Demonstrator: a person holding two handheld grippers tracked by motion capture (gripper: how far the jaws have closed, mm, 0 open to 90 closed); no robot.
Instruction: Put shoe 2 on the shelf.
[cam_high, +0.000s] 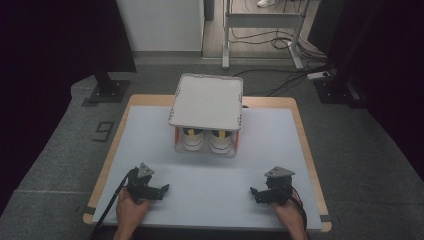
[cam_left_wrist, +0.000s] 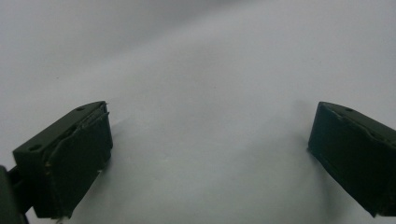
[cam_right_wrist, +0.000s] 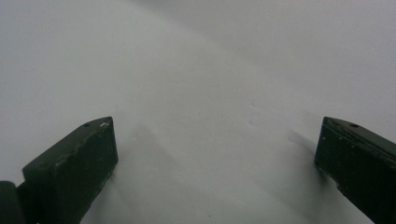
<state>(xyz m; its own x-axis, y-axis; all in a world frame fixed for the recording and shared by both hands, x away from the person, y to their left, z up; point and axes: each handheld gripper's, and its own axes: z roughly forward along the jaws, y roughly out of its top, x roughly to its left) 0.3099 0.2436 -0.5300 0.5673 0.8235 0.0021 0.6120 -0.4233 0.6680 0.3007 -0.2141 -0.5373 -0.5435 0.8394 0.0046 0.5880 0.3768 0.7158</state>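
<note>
The left tool (cam_high: 162, 190) rests near the front-left corner of the desk (cam_high: 280, 150), held in the person's left hand (cam_high: 131, 210); its jaws are spread wide with only bare desk surface between them. The right tool (cam_high: 255, 192) rests near the front-right corner in the right hand (cam_high: 289, 215), jaws likewise spread and holding nothing. A white tray (cam_high: 207, 102) stands toward the rear edge at the desk's middle, above two white cups (cam_high: 192, 139), well apart from both tools.
</note>
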